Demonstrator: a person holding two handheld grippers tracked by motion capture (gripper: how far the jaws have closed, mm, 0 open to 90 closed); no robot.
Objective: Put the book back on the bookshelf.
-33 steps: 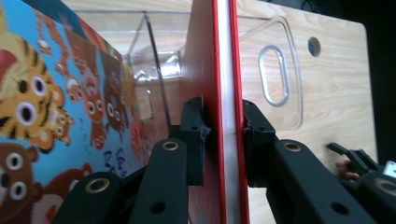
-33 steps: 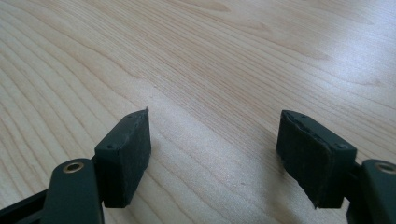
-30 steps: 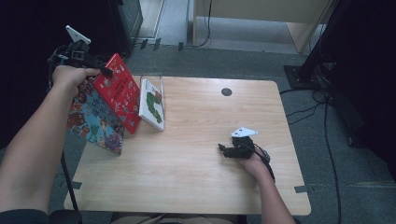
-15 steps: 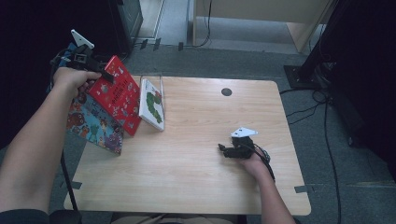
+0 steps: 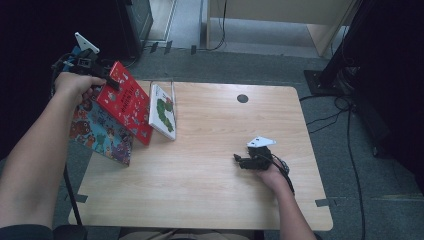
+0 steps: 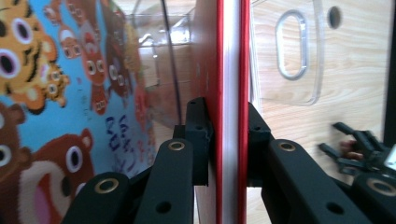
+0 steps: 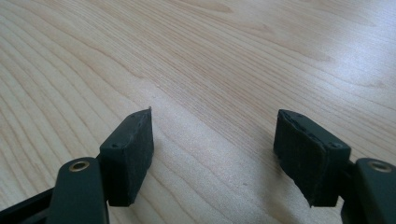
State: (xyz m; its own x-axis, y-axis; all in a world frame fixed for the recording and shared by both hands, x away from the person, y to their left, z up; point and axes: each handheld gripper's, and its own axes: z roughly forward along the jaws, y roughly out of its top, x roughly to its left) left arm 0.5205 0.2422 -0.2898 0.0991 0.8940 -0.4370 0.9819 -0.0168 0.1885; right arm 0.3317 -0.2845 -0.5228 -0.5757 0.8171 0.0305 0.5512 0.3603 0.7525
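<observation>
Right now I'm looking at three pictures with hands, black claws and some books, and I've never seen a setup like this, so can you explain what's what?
A person sits at a light wooden table, holding a black two-jaw hand gripper in each hand. The high view looks down from above. The other two pictures come from cameras riding on the grippers, looking along their jaws.

The left gripper has just been closing and now clamps the edge of a thin red picture book, lifted at the table's left end. Beside it leans a blue book with cartoon animals, and a white book with a green caterpillar stands by a clear plastic holder.

The right gripper rests on the table, open, holding nothing.
</observation>
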